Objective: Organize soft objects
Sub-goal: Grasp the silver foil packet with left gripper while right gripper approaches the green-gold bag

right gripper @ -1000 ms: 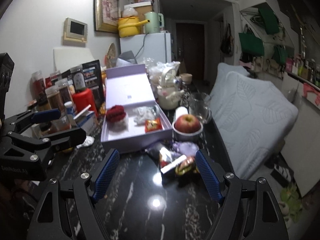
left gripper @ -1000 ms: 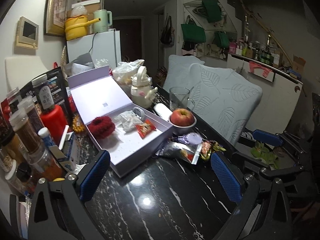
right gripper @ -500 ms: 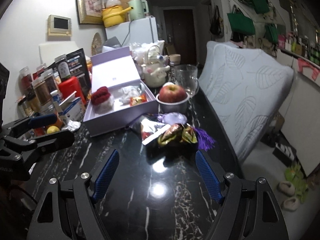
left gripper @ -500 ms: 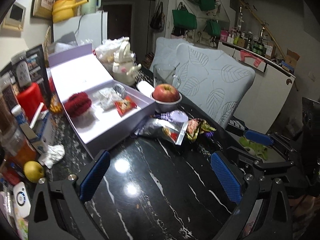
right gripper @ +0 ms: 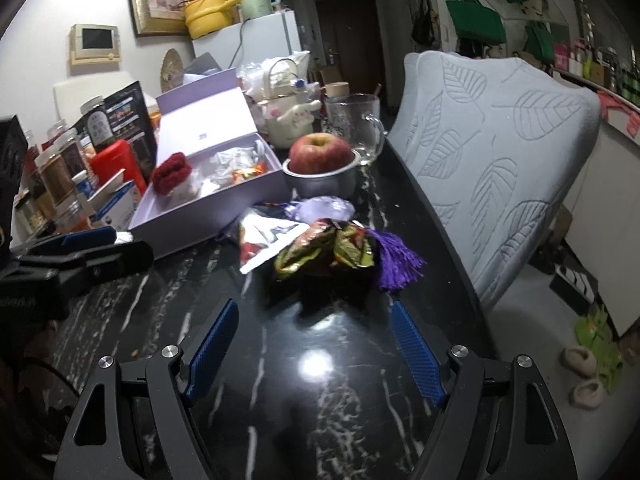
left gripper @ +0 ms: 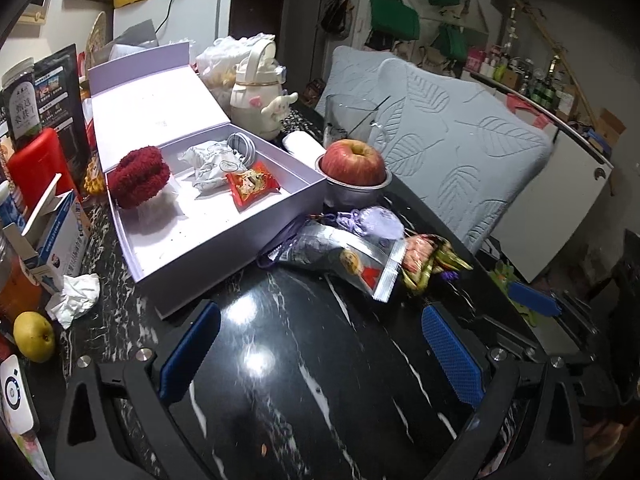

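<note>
An open lilac box [left gripper: 224, 236] [right gripper: 192, 224] on the black marble table holds a red knitted scrunchie [left gripper: 138, 176] [right gripper: 170, 172], a crumpled white wrapper [left gripper: 212, 162] and a red snack packet [left gripper: 252, 186]. In front of it lie a silver pouch [left gripper: 340, 260] [right gripper: 268, 236], a lilac sachet [left gripper: 376, 220] [right gripper: 324, 208], a green-red wrapper [left gripper: 428, 256] [right gripper: 324, 248] and a purple tassel [right gripper: 396, 260]. My left gripper [left gripper: 320, 348] is open and empty, short of the pile. My right gripper [right gripper: 316, 344] is open and empty, just before the wrapper.
An apple in a metal bowl [left gripper: 354, 192] [right gripper: 320, 180], a glass mug [right gripper: 354, 124] and a white kettle [left gripper: 256, 104] stand behind the pile. Jars, a red can [left gripper: 36, 160], a blue carton [left gripper: 60, 240], a tissue [left gripper: 74, 292] and a pear [left gripper: 34, 336] crowd the left. A cushion [right gripper: 500, 152] borders the right edge.
Both grippers have moved forward and lower toward the pile, which now looks larger. Both stay open and empty. Nothing on the table has moved.
</note>
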Demonstrator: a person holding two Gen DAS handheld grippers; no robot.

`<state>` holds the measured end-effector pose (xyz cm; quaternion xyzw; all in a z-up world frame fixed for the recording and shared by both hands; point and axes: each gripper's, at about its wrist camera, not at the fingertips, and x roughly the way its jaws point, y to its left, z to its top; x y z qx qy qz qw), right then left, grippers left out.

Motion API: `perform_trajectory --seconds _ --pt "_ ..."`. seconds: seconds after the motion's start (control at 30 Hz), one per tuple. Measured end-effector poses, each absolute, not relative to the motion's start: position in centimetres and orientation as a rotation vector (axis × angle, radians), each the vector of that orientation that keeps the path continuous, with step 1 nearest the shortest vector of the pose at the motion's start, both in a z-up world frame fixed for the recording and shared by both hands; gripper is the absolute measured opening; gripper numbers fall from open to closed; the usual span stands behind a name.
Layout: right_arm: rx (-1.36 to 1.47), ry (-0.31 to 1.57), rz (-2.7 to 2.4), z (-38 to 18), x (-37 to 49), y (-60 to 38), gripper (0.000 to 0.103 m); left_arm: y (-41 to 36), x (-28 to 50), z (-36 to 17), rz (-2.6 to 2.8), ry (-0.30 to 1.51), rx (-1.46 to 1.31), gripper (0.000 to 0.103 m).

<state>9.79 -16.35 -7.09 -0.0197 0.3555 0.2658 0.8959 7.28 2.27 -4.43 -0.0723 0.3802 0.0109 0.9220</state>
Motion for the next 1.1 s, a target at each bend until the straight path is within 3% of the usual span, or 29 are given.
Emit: perform_trajectory --seconds 0.63,1.1 --pt "-0.027 0.79 0.448 -9.3 14.4 -19.7 0.08 0.9 18.4 -7.2 0.185 0.806 -0.093 0.103" --pt "-0.024 0.795 0.459 -9.5 15.7 -19.6 0.08 2.4 17.7 -10.5 0.232 0.923 -0.06 0.103"
